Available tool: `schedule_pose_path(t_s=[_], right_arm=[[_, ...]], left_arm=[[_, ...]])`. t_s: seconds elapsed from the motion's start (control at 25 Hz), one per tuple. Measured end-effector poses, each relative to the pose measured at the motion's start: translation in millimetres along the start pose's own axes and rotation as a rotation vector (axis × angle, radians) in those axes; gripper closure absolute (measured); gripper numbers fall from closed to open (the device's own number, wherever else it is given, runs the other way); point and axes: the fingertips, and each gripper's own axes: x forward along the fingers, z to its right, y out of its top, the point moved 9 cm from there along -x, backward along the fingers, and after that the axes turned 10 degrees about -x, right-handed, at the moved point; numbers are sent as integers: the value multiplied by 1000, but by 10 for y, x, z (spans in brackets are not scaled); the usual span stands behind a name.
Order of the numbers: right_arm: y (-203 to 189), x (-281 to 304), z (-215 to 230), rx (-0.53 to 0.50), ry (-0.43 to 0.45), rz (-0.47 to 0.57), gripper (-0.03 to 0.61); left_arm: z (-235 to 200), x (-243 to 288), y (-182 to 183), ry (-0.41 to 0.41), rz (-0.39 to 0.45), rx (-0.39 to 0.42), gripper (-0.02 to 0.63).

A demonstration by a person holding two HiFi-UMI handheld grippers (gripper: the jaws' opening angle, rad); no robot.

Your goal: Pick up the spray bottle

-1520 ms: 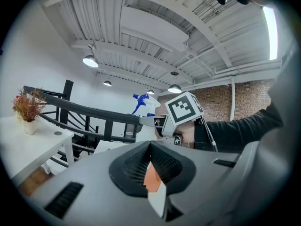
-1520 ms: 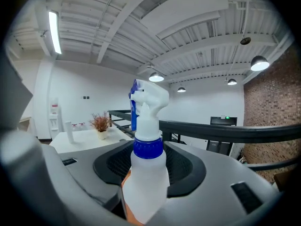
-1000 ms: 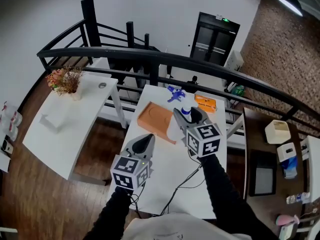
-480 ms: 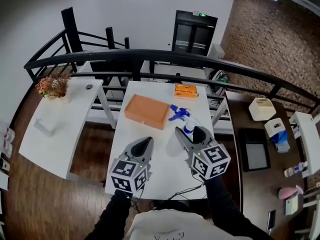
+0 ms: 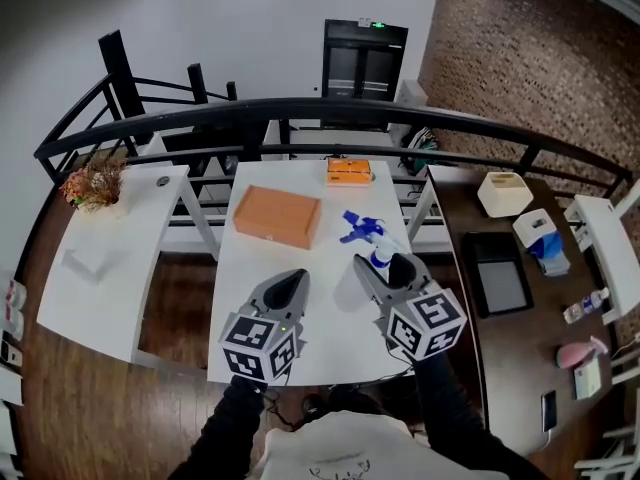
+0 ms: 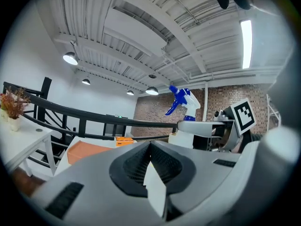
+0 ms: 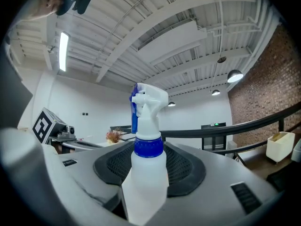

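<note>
So the right gripper (image 5: 381, 264) is clamping the spray bottle (image 7: 149, 173). Its jaws are pressing on both sides of the white body, and the bottle is standing upright between them. The blue collar and the white head with the blue trigger are sticking up above the fingertips. The bottle is hanging in the air over the white surface (image 5: 250, 268), not sitting on it.

That gripper is pointing pretty much level, away from the person toward the black railing (image 5: 300, 108). Its marker cube (image 5: 427, 323) is facing up at the head camera, with a dark sleeve (image 5: 440, 408) reaching in from the bottom edge.

The left gripper (image 5: 290, 283) is hovering just beside it on the left. Its jaws are together at the tips with nothing gripped, and it's aiming the same way with a slight downward tilt. From the left gripper view you can see the bottle off to the right, up in the other gripper.

Further out, a flat orange box (image 5: 277, 216) is lying on the surface, and a smaller orange pack (image 5: 348, 171) is sitting near the far edge. Dried flowers (image 5: 90, 183) are standing on a separate white table (image 5: 100, 258) off to the left.
</note>
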Motion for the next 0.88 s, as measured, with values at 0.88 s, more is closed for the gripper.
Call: schedule_pose_path(t_s=[0.88], right_arm=[[68,-171,-135,-22,-1,6,405]], left_arm=[[128,-113,46,-34,7,34,612]])
